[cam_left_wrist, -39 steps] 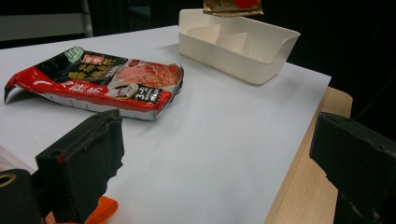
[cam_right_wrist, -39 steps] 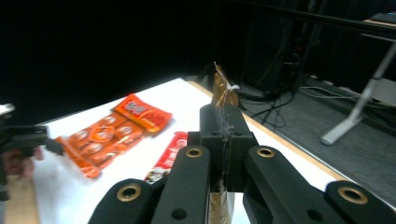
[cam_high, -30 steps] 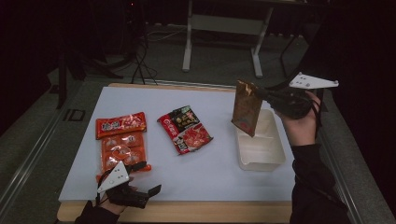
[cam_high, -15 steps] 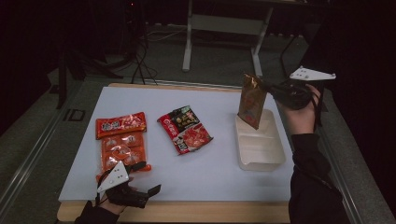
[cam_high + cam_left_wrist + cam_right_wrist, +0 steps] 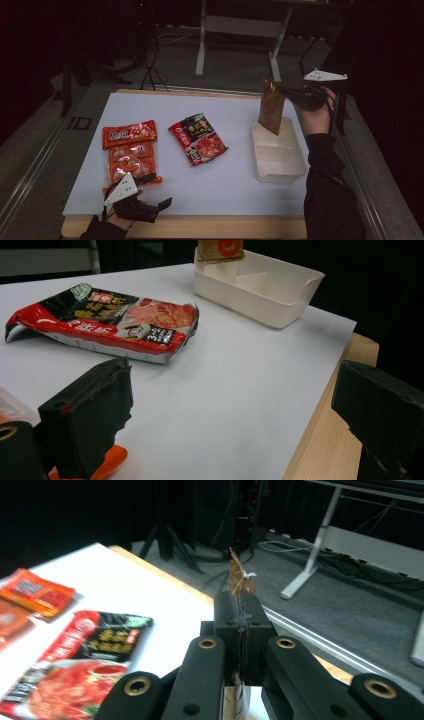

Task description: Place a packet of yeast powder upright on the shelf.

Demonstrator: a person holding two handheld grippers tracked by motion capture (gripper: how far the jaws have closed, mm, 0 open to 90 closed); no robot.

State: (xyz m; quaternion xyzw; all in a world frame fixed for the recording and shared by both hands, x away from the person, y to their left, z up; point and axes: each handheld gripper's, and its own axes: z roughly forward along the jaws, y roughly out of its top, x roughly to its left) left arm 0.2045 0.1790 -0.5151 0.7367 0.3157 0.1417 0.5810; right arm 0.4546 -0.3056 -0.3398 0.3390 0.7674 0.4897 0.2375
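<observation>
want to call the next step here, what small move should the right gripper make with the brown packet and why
Probably lower it a little further. The right gripper is shut on the brown packet's top edge, and the packet hangs upright with its bottom edge just at the far end of the white divided tray, so easing down should seat it inside before any release.

The white table top [image 5: 235, 180] carries three things. A red-black packet [image 5: 198, 138] lies at centre, an orange packet [image 5: 130, 152] at nine o'clock and a cream tray [image 5: 295, 170] at three o'clock.

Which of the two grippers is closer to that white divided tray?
Right. The right gripper hangs a brown packet over the white tray's far end; the left gripper rests open at the table's near left corner, beside the orange packets.
</observation>
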